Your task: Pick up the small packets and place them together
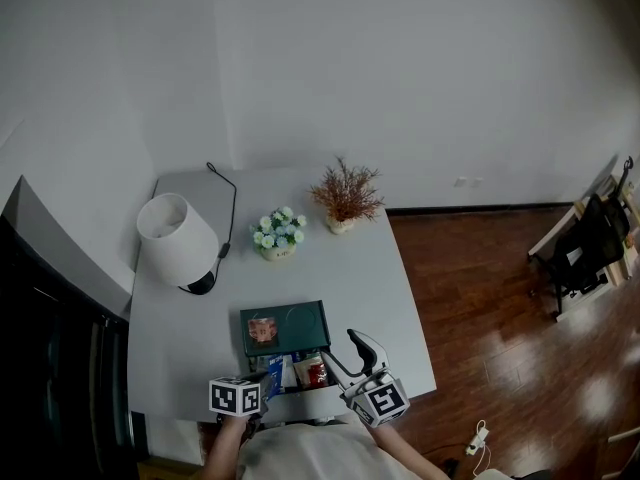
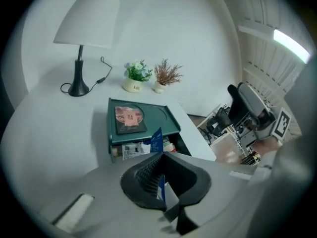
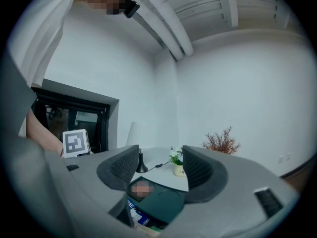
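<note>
White table (image 1: 380,268) with a lamp (image 1: 175,238) and two potted plants; left gripper (image 2: 159,175) clenched on a blue packet (image 2: 156,142), raised above the open drawer (image 1: 300,371) of a green box (image 1: 300,323), where more packets lie; right gripper (image 3: 161,170) beside the box, jaws apart, gripping nothing.

White walls (image 1: 400,68), reddish wooden floor (image 1: 500,298)

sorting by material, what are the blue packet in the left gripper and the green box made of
Blue packet: probably printed plastic film or foil; thin flat edge pinched in the shut left gripper. Green box: painted metal or hard plastic, matte; crisp edges, pressed circle on top.
</note>
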Motion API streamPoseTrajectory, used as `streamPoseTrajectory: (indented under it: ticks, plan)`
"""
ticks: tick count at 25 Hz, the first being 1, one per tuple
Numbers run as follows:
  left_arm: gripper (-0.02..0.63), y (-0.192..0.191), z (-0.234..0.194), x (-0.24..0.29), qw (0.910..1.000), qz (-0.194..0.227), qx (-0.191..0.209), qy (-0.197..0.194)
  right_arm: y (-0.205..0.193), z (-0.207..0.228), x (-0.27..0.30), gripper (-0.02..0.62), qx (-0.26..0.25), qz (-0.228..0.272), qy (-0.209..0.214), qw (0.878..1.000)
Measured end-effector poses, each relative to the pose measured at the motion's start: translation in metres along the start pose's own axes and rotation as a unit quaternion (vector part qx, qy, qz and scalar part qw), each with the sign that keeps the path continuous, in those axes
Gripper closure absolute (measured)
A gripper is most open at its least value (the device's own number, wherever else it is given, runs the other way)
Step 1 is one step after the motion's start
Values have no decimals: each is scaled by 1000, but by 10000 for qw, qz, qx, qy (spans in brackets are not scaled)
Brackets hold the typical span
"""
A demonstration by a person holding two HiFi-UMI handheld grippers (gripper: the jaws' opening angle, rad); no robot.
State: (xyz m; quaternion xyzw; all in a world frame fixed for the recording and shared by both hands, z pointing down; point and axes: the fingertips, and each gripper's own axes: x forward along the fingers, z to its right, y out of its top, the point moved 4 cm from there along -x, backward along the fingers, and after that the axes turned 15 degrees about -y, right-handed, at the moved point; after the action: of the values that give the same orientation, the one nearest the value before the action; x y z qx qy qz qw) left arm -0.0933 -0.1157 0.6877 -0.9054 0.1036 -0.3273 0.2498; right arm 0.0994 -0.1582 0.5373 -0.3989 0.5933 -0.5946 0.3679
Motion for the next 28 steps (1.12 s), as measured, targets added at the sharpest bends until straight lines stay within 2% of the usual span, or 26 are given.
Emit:
streamPoseTrajectory:
  ticks: [6,10,14,17,20,24,28]
  plan:
    - [601,30,42,-4,9974,348,324,-544,-1,3,1,324,38,5,-10,10000]
    - [601,58,49,15,9927,723,209,-944,-2,11,-2,324,76,1,-112,9999]
    - [601,83,36,47,9906,927,51,-1006,-2,19,-8,323,93,-13,-218,9997]
    - [601,102,15,67,9917,985,1,-825,-1,24,-12,323,93,-15,-277,9996]
    - [601,115,-2,85,9949,910,39,-426,-5,31,-17,324,114,-45,-382,9992]
    - [600,113,-27,103,9966,787,-166,202,-6,35,-18,324,158,-71,-453,9988]
    - [591,108,-41,110,9948,763,-372,568,-3,37,-18,324,135,-46,-485,9987]
